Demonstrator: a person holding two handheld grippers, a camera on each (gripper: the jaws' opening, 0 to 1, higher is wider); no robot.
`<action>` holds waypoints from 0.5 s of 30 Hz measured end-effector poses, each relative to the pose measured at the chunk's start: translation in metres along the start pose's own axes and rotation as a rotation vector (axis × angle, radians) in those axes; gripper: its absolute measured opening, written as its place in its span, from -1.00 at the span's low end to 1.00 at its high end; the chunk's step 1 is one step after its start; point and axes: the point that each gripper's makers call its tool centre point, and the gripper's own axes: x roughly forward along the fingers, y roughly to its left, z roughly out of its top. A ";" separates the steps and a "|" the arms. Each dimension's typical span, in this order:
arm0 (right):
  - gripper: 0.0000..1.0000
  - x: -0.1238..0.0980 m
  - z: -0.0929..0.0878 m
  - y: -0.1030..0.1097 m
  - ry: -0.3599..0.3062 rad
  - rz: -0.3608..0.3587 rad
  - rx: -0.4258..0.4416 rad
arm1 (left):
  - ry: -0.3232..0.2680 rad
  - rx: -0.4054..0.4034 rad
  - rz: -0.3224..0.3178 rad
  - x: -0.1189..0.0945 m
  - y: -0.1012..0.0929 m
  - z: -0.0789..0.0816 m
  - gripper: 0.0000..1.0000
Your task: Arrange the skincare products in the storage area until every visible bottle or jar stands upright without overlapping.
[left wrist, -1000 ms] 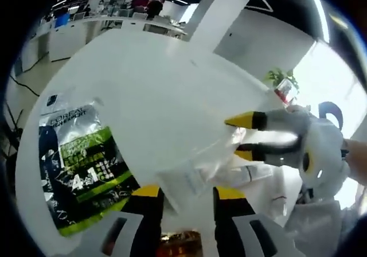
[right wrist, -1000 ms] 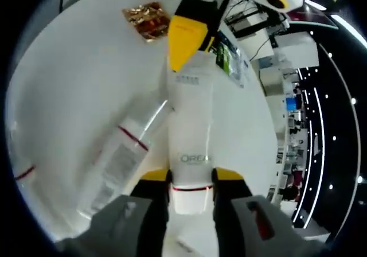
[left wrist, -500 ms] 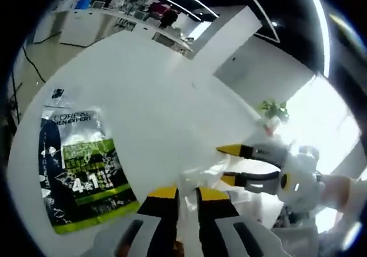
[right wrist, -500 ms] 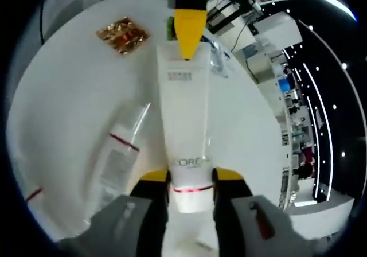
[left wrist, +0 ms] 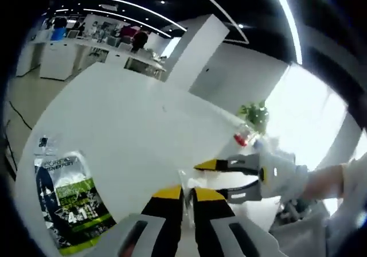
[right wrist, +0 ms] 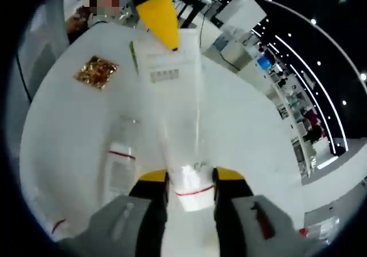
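A white L'Oreal tube (right wrist: 175, 102) is held off the round white table (right wrist: 63, 136) between both grippers. My right gripper (right wrist: 192, 175) is shut on its capped end, by the red ring. At the tube's flat crimped end, the left gripper (right wrist: 160, 16) shows one yellow jaw. In the left gripper view my left gripper (left wrist: 186, 189) has its jaws nearly together on the thin tube edge (left wrist: 186, 179). The right gripper (left wrist: 215, 179) comes in there from the right. A clear bottle with a red band (right wrist: 119, 162) lies flat on the table, left of the tube.
A green and black L'Oreal sachet (left wrist: 64, 202) lies flat near the table's edge. A gold foil sachet (right wrist: 94, 72) rests further out. A small red-capped bottle (left wrist: 242, 137) lies at the far side. An office with desks surrounds the table.
The left gripper's jaws closed from wide apart onto the tube's flat end. Both hands raised and tilted the tube, so both views shifted and show more of the room.
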 end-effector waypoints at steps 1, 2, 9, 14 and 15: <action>-0.41 -0.001 0.000 0.000 -0.008 -0.001 0.016 | -0.026 0.031 -0.001 0.001 -0.005 0.005 -0.89; -0.41 -0.003 0.000 0.000 -0.022 -0.002 0.062 | -0.032 0.035 0.004 0.001 -0.007 0.007 -0.89; -0.41 -0.012 -0.003 -0.002 -0.075 -0.040 0.227 | -0.030 0.208 0.013 0.010 -0.034 0.023 -0.89; -0.41 -0.018 -0.010 -0.006 -0.088 -0.073 0.328 | 0.006 0.378 0.040 0.022 -0.053 0.030 -0.90; -0.41 -0.018 -0.010 -0.006 -0.088 -0.077 0.336 | 0.022 0.401 0.049 0.024 -0.056 0.030 -0.90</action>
